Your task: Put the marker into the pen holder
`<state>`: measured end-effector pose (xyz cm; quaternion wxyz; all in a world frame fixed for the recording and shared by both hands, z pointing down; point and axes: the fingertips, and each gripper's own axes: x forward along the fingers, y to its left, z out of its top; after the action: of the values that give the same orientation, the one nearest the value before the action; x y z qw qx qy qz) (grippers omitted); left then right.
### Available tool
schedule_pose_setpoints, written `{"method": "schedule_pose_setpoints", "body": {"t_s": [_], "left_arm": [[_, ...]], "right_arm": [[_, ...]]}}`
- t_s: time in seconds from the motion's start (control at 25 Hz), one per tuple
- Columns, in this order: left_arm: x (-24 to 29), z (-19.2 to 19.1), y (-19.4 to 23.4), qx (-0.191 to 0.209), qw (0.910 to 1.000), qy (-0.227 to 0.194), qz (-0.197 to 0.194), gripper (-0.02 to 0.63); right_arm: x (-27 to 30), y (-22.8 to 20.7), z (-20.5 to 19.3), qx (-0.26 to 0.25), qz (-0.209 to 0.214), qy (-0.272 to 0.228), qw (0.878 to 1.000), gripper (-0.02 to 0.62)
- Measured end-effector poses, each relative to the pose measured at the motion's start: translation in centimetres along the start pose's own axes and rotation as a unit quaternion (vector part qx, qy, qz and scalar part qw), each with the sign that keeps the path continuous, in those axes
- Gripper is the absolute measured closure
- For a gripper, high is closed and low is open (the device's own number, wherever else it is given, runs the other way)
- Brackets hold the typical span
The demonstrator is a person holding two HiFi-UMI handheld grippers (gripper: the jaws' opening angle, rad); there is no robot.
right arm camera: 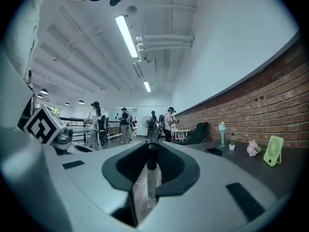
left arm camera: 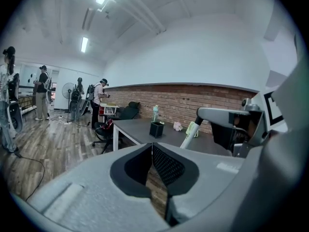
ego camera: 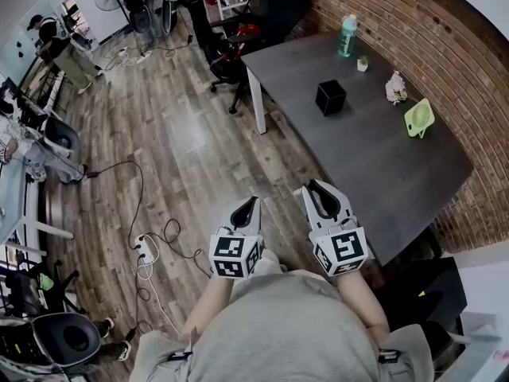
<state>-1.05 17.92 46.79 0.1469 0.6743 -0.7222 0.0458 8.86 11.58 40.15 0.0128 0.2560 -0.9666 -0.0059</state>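
Note:
A black square pen holder [ego camera: 330,97] stands on the dark grey table [ego camera: 398,173], far ahead of both grippers. My right gripper [ego camera: 315,188] is held close to my body by the table's near corner, shut on a marker [right arm camera: 151,173] with a black cap and pale barrel that lies along its jaws. My left gripper [ego camera: 251,205] hovers beside it over the wooden floor, its jaws together with nothing between them. In the left gripper view the pen holder [left arm camera: 156,129] shows small on the table, and the right gripper [left arm camera: 231,124] is at the right.
On the table stand a green bottle [ego camera: 347,36], a small pot [ego camera: 362,64], a pink object [ego camera: 395,87] and a green fan [ego camera: 419,118] along the brick wall. Office chairs [ego camera: 231,58] sit at the table's far end. Cables and a power strip [ego camera: 145,251] lie on the floor; people stand far off.

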Motion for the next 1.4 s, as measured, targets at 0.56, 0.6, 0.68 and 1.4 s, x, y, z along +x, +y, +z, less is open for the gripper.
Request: {"method": "schedule_pose_setpoints", "body": {"t_s": [0.56, 0.6, 0.68, 1.4], "left_arm": [[4.6, 0.6, -0.1, 0.009, 0.9997, 0.010, -0.021, 0.588], [5.1, 0.7, 0.1, 0.010, 0.9996, 0.011, -0.023, 0.588], [6.3, 0.9, 0.4, 0.012, 0.9994, 0.013, -0.028, 0.588], [19.2, 5.9, 6.1, 0.024, 0.9963, 0.030, -0.077, 0.588]], "right_arm": [[1.9, -4.1, -1.5, 0.019, -0.029, 0.011, 0.999, 0.529], [2.2, -4.6, -1.6, 0.022, -0.033, 0.010, 0.999, 0.529], [2.9, -5.5, -1.7, 0.024, -0.042, 0.010, 0.999, 0.529], [15.3, -13.0, -1.0, 0.023, -0.091, 0.019, 0.995, 0.529]]}}
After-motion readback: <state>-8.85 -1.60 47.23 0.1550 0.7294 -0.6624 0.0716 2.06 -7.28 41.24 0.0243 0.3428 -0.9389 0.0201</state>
